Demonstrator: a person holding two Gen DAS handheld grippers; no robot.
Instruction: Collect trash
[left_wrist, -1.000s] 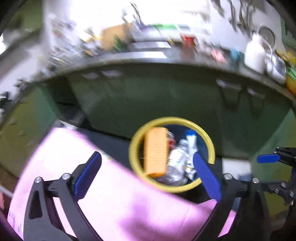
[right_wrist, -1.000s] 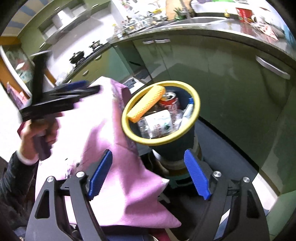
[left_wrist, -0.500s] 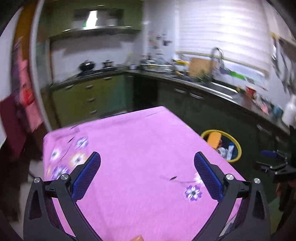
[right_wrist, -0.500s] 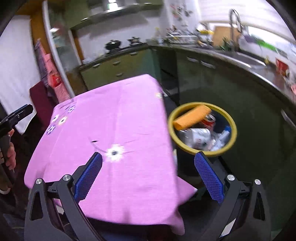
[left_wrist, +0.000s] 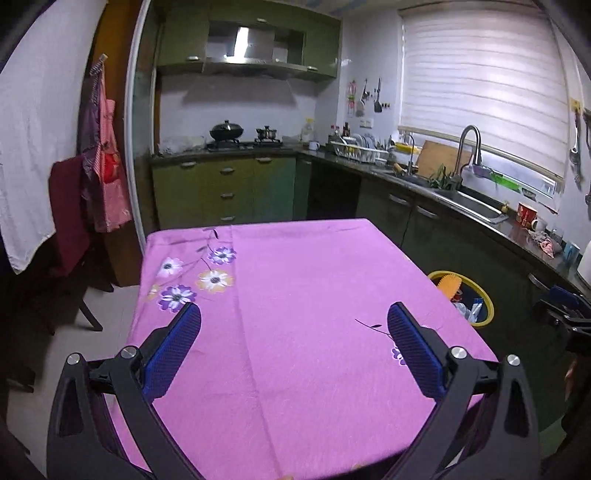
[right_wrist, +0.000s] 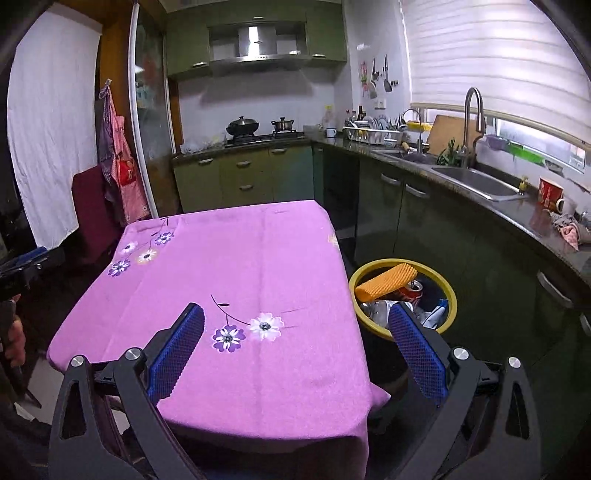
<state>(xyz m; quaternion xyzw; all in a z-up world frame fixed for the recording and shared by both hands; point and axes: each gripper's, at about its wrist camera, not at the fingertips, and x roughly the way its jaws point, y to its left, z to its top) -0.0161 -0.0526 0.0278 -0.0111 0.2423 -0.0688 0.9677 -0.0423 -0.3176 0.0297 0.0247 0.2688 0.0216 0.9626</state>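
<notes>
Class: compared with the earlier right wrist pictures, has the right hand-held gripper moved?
Yes. The right hand-held gripper has backed away from the yellow bin, now over the pink tablecloth.

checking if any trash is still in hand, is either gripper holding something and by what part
Nothing is held. The left gripper and the right gripper both stand open over the pink tablecloth; the trash lies in the yellow-rimmed bin.

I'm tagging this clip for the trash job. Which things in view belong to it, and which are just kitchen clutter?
Belongs to the job:
- yellow-rimmed bin
- orange sponge, soda can and plastic bottle inside it
- left tongs and right tongs, both open and empty

Just lying about:
- pink tablecloth
- wok on the stove
- red cup by the sink
</notes>
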